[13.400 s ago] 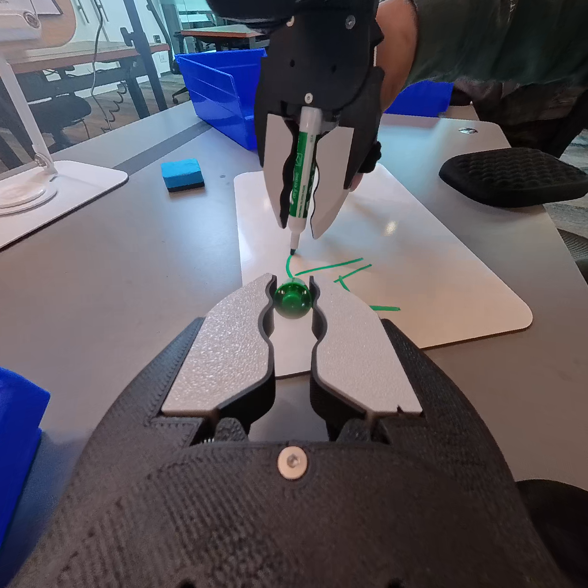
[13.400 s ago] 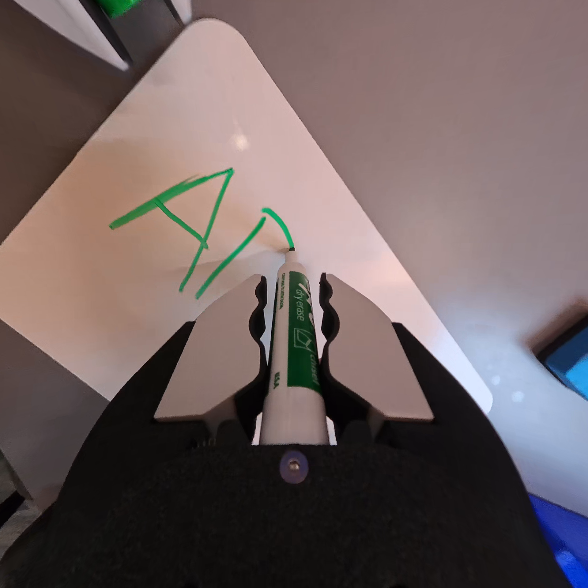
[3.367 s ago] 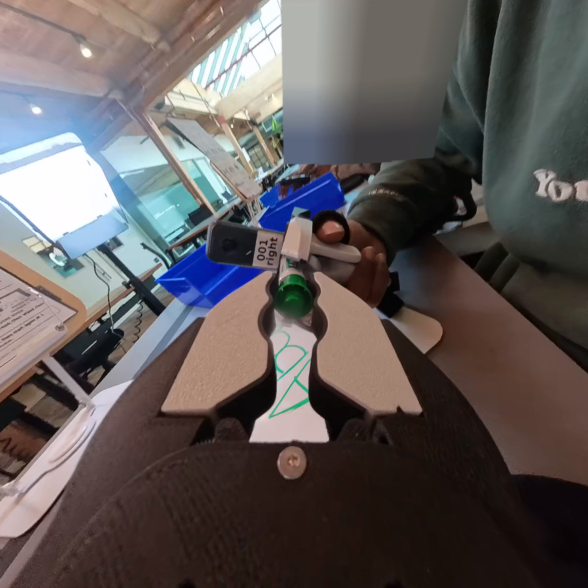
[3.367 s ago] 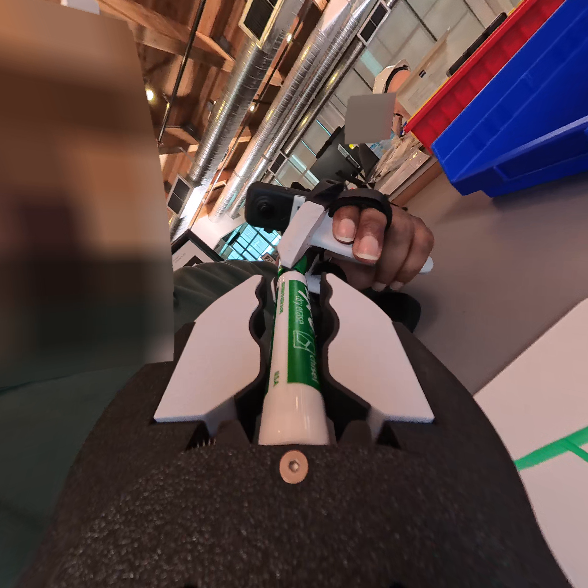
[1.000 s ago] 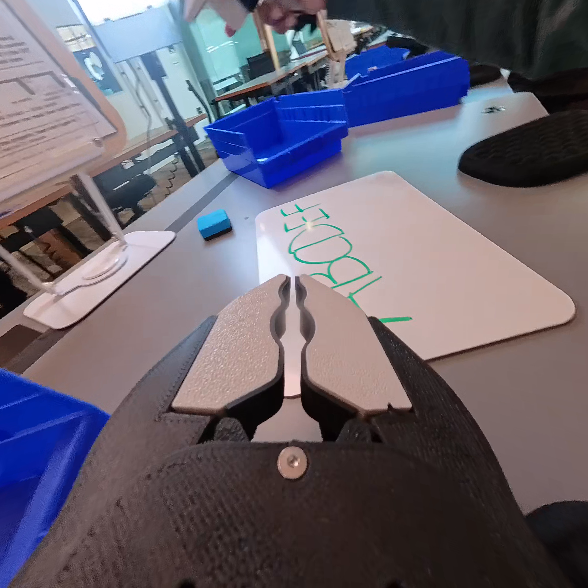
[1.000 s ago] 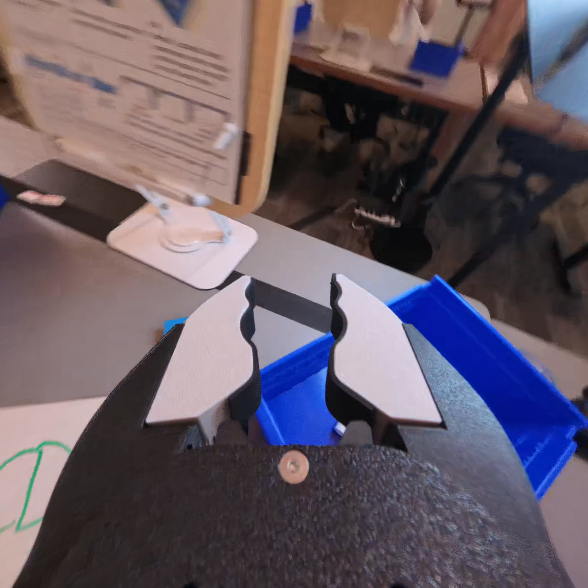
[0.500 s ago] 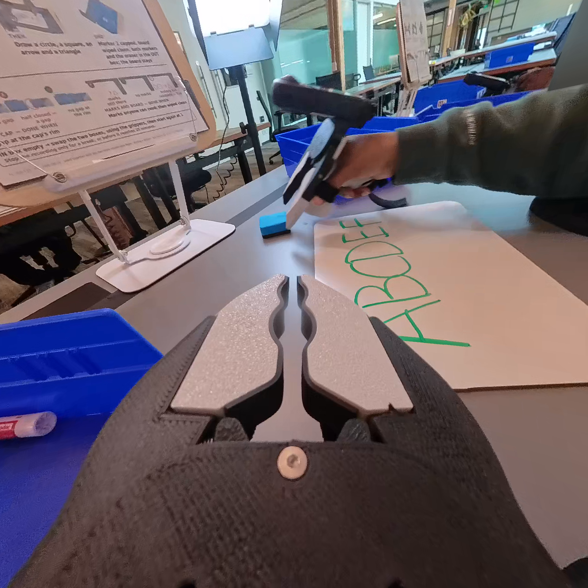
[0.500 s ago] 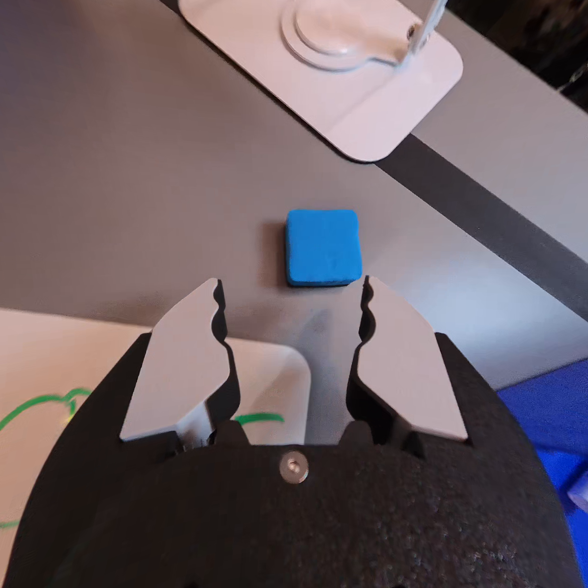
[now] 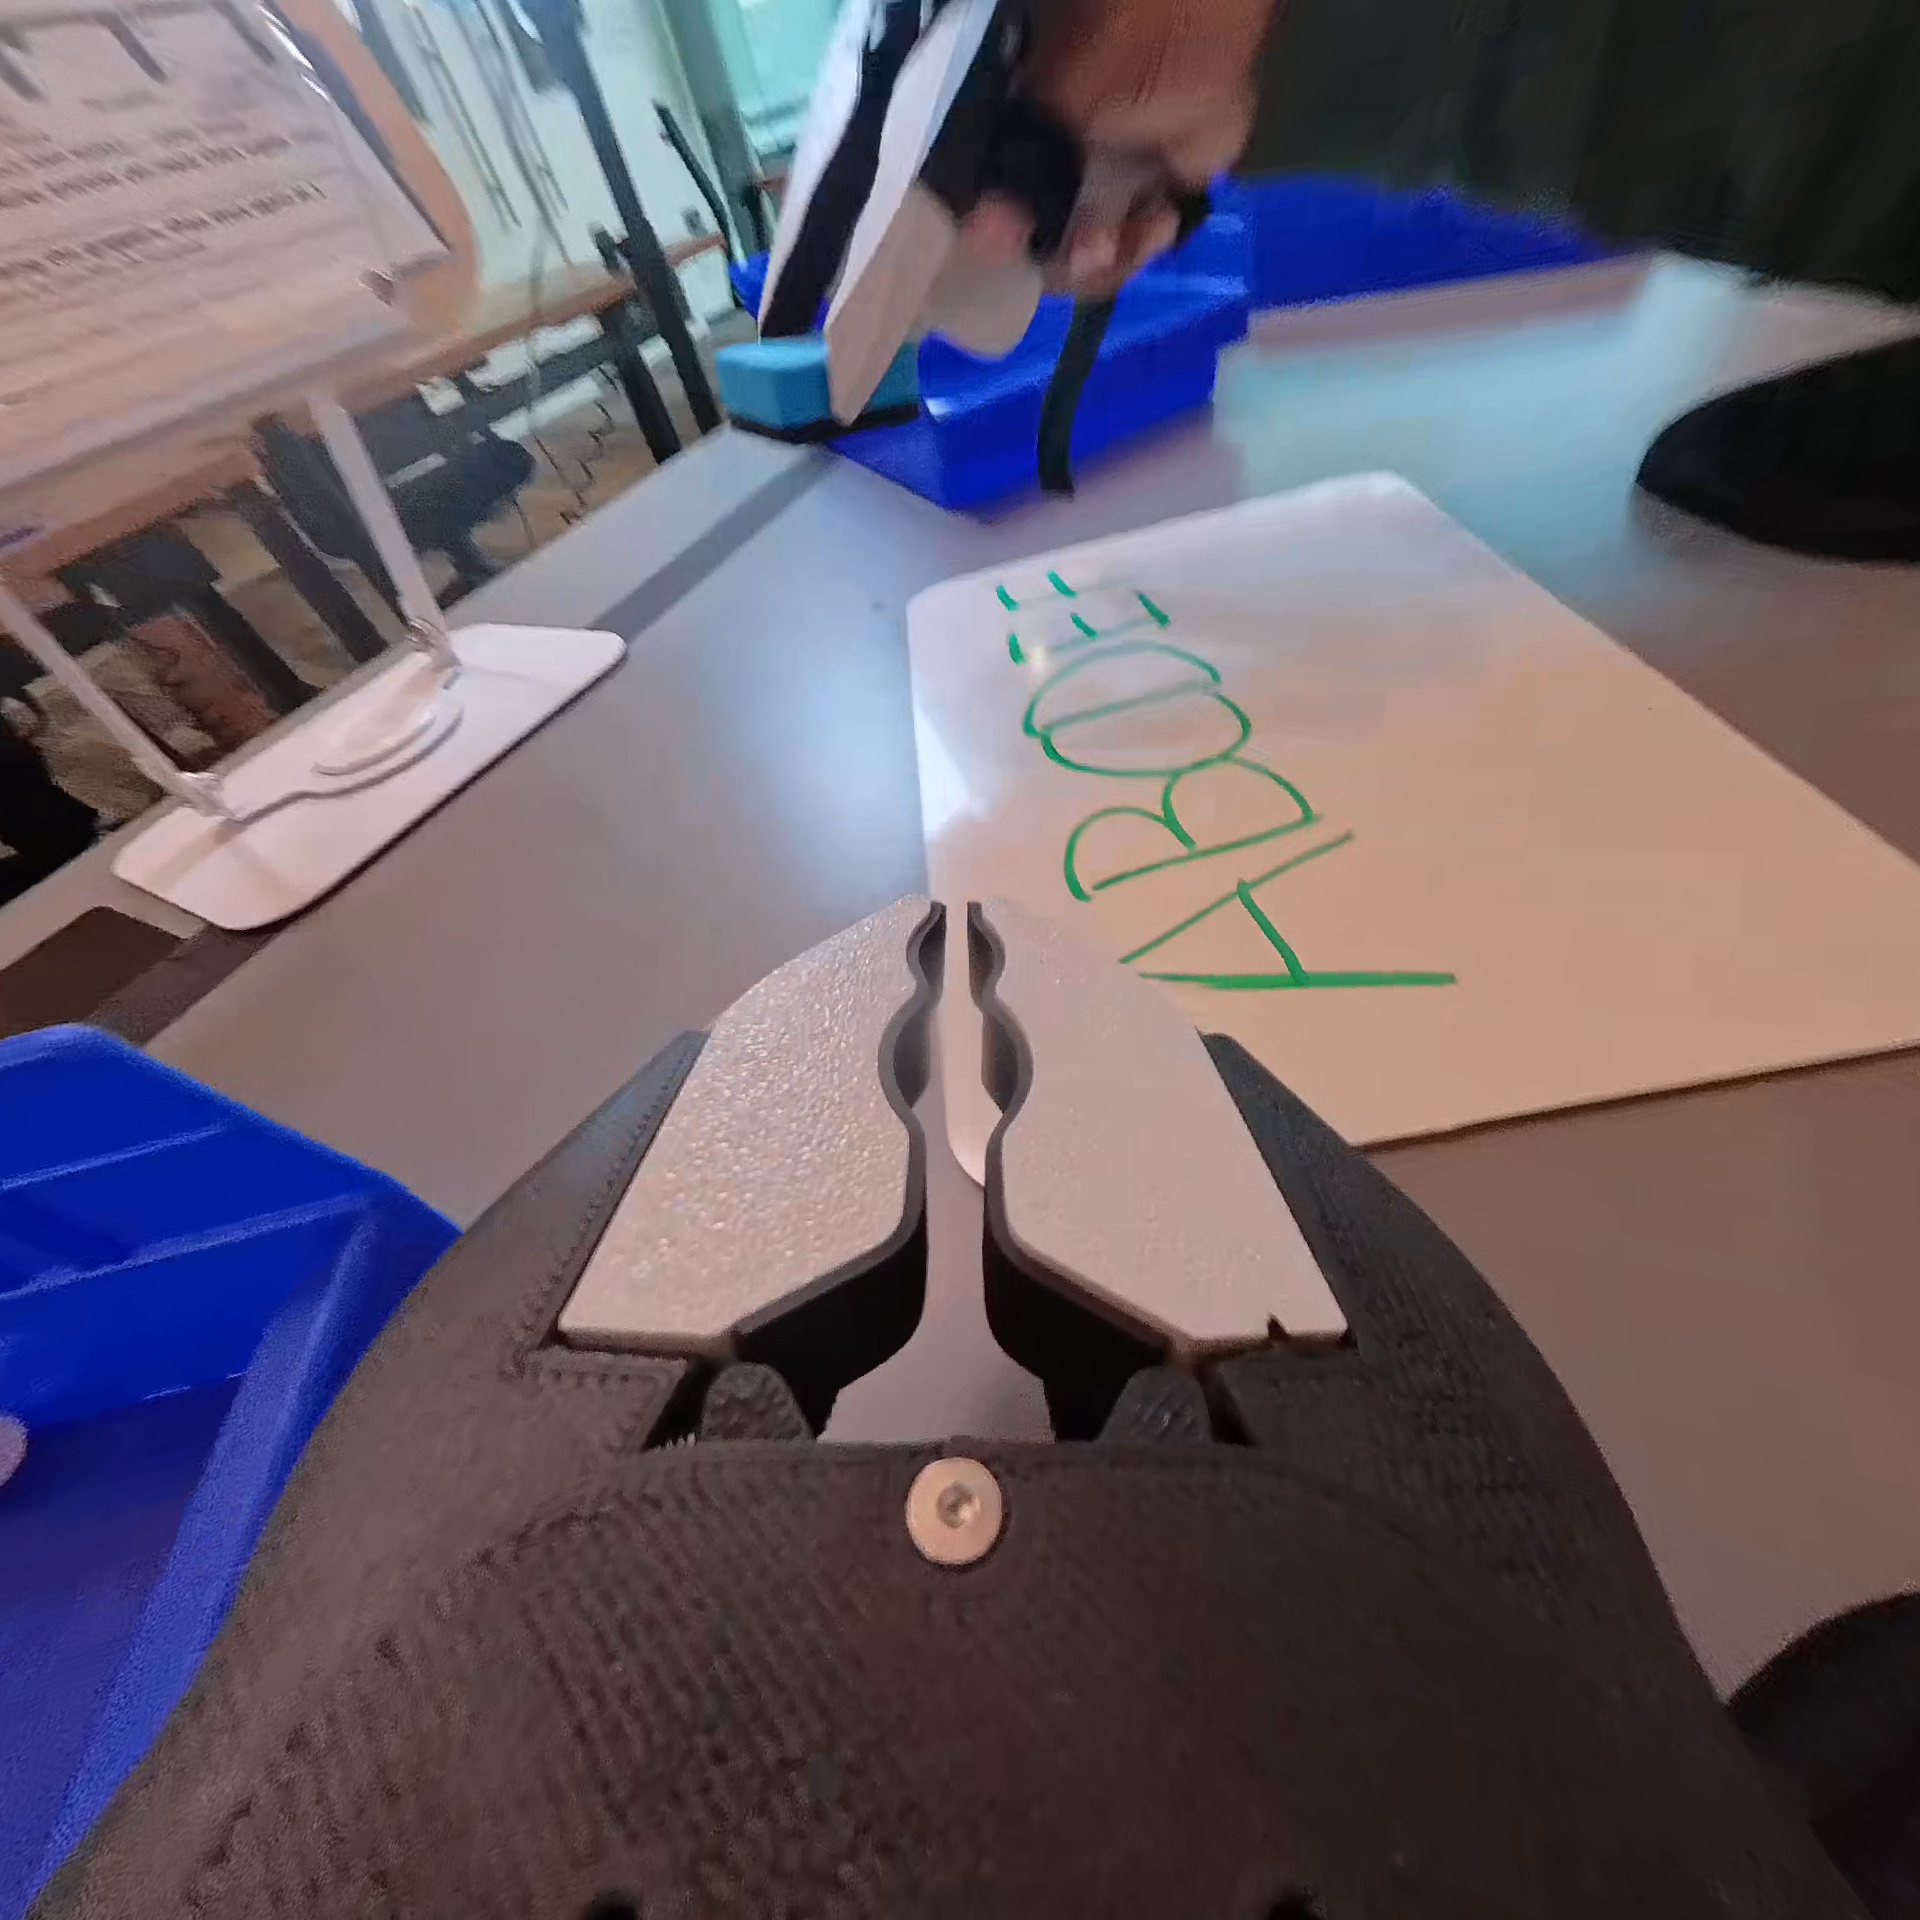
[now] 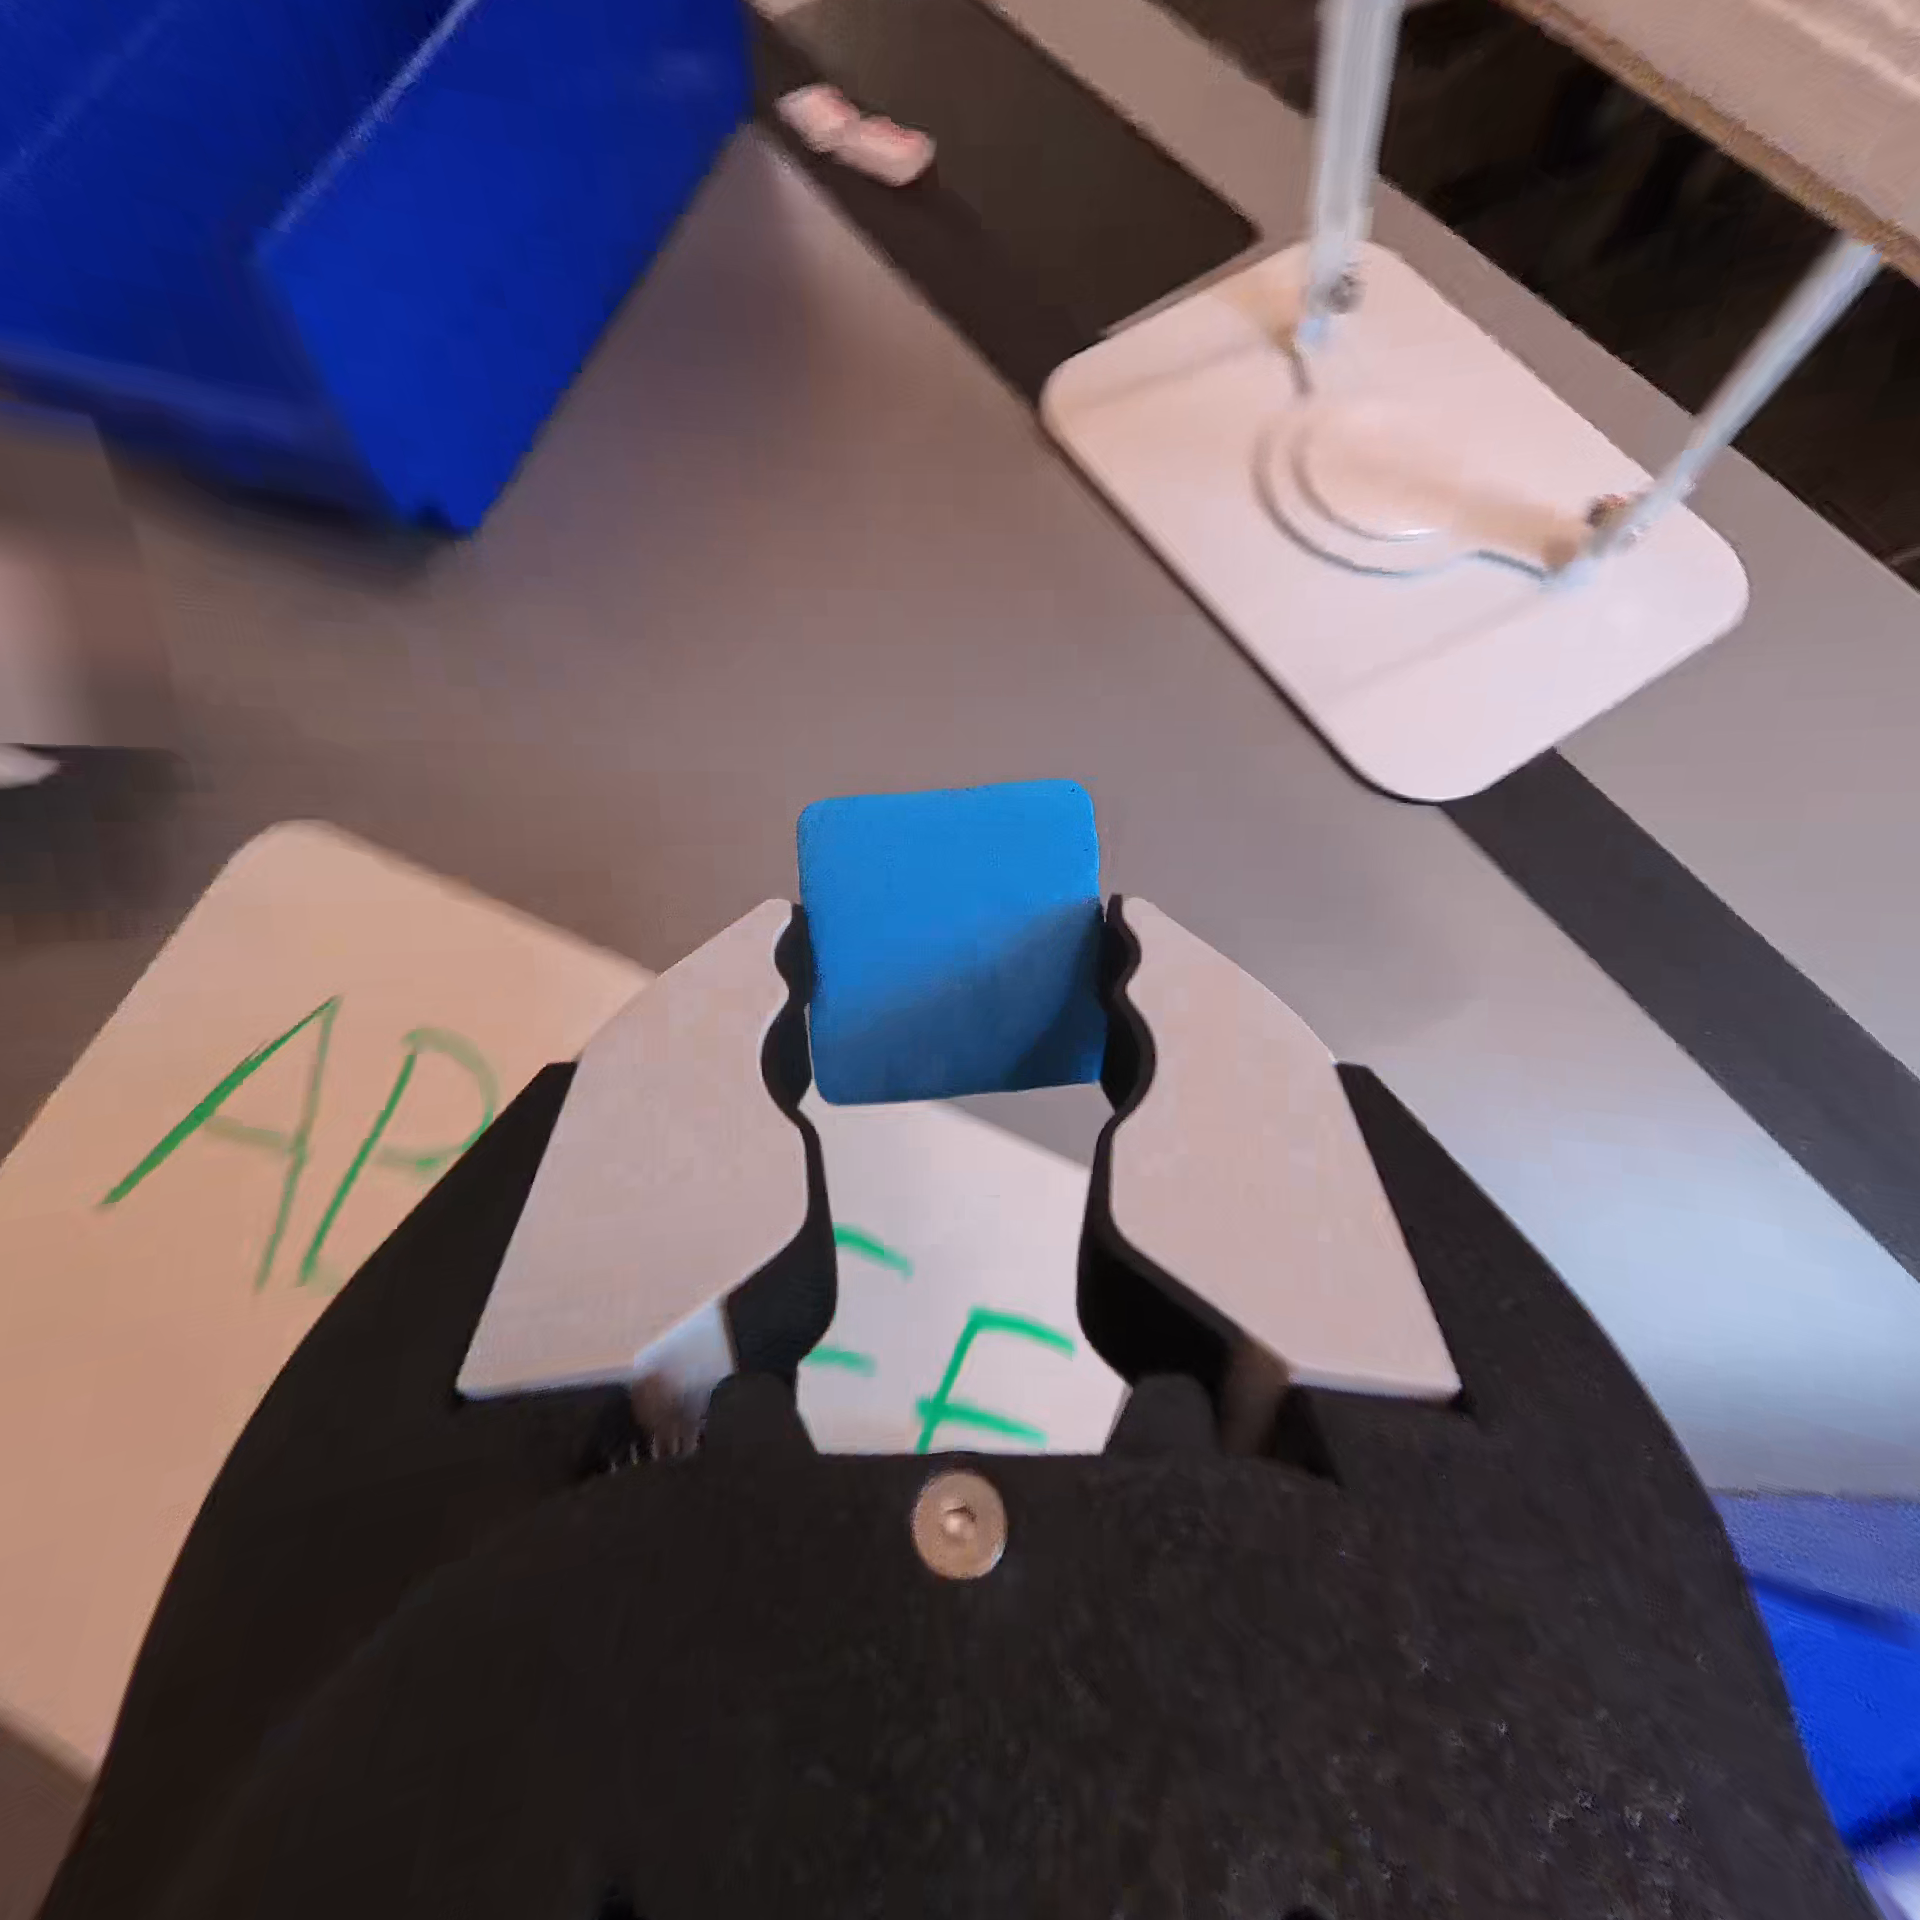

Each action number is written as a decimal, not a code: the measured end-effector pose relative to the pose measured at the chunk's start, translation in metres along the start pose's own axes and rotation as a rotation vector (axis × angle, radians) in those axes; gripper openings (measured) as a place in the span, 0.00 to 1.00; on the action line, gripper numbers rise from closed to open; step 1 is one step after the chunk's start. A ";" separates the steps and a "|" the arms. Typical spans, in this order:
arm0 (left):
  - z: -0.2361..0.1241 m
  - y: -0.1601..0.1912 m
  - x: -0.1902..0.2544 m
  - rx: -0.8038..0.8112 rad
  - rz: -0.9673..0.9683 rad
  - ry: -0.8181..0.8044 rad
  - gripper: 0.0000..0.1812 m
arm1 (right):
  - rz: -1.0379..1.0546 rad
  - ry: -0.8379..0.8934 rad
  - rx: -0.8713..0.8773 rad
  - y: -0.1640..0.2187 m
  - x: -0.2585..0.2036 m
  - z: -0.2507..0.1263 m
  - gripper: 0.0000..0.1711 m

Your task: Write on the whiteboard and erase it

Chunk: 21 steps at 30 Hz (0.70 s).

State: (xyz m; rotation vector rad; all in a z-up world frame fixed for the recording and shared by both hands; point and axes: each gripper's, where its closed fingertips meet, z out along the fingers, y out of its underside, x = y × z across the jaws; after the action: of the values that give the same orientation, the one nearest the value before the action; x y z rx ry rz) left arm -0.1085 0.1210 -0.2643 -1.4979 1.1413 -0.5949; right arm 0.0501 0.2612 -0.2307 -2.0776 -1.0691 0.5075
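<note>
A white whiteboard (image 9: pixel 1507 790) with green letters lies flat on the grey table; it also shows in the right wrist view (image 10: pixel 208 1195). My right gripper (image 10: pixel 951 914) is shut on a blue eraser (image 10: pixel 951 935) and holds it in the air above the board's edge. In the left wrist view the right gripper (image 9: pixel 831 343) hangs with the eraser (image 9: pixel 779 384) above the table's far side. My left gripper (image 9: pixel 956 914) is shut and empty, low over the table at the board's near left corner.
A white stand base (image 9: pixel 364 769) with a paper sign (image 9: pixel 177 177) stands at the left; it also shows in the right wrist view (image 10: pixel 1403 520). Blue bins sit near left (image 9: pixel 156 1247) and far (image 9: pixel 1091 343). A black pad (image 9: pixel 1787 457) lies at right. My hands' fingertips stand some 25 cm from each other.
My right gripper came down over the blue eraser, closed on it and lifted it off the table toward the whiteboard. My left gripper stayed shut and shifted slightly.
</note>
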 end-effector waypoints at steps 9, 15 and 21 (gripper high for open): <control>0.012 0.023 0.023 -0.144 0.055 0.106 0.04 | -0.117 -0.098 -0.245 0.109 -0.090 -0.001 0.32; 0.011 0.025 0.026 -0.152 0.054 0.125 0.05 | -0.116 -0.102 -0.294 0.130 -0.100 -0.001 0.33; 0.008 0.018 0.050 -0.148 0.116 0.233 0.05 | -0.116 -0.145 -0.297 0.124 -0.102 -0.016 0.38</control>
State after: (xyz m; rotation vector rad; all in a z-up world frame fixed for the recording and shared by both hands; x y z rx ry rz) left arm -0.0869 0.0812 -0.2940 -1.5033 1.4689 -0.6277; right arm 0.0669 0.1235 -0.3121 -2.2422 -1.4133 0.4695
